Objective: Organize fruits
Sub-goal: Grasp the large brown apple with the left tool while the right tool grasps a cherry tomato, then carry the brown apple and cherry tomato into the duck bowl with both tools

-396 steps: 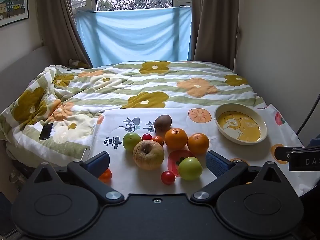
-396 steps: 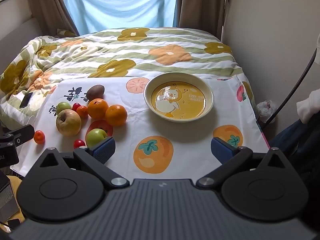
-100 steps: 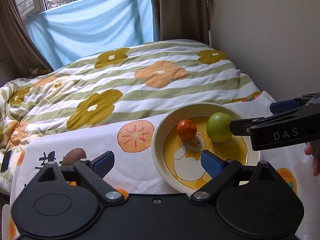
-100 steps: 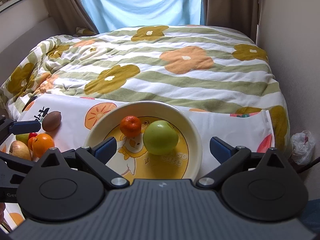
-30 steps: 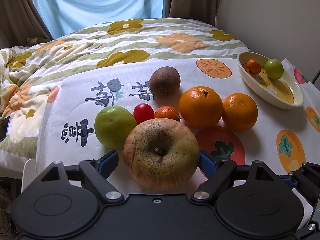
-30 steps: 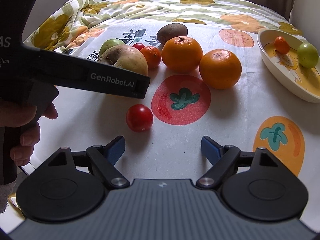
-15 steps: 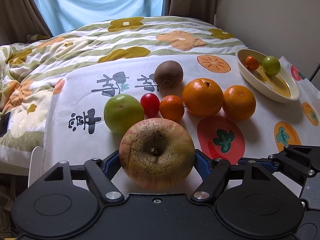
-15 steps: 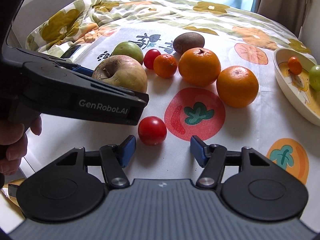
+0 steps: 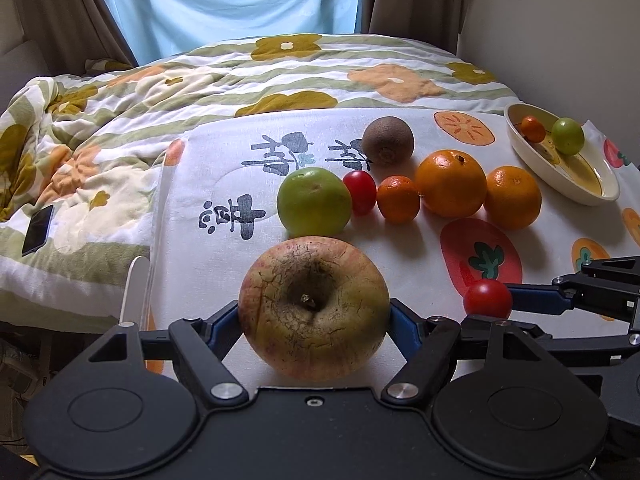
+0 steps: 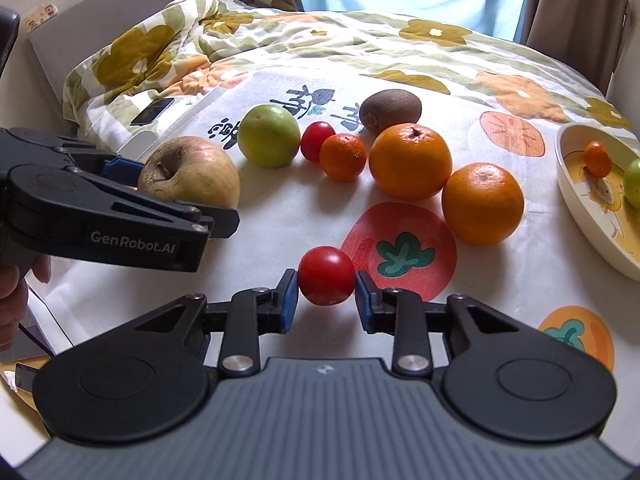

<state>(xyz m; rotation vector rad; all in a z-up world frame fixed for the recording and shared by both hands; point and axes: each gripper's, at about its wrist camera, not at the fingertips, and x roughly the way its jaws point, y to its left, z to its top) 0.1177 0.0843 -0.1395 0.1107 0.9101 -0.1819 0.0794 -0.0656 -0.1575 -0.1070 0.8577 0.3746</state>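
Observation:
My left gripper (image 9: 314, 320) is shut on a big brownish-yellow apple (image 9: 314, 308); it also shows in the right wrist view (image 10: 188, 172), held at the cloth's left front. My right gripper (image 10: 326, 292) is shut on a red cherry tomato (image 10: 326, 275), also seen in the left wrist view (image 9: 487, 299). On the cloth lie a green apple (image 9: 314, 202), a second cherry tomato (image 9: 361, 192), a small tangerine (image 9: 398, 199), two oranges (image 9: 450, 183) (image 9: 513, 197) and a kiwi (image 9: 387, 141). The cream bowl (image 9: 576, 190) at the far right holds a small tangerine (image 9: 532, 129) and a green fruit (image 9: 568, 141).
The white fruit-print cloth (image 9: 224, 160) lies on a bed with a flowered quilt (image 9: 280, 64). A black phone (image 9: 37, 230) lies on the quilt to the left. Curtains and a wall stand behind.
My left gripper has closed tight on the big apple and drawn it back from the other fruit. My right gripper has moved forward and closed on the red cherry tomato.

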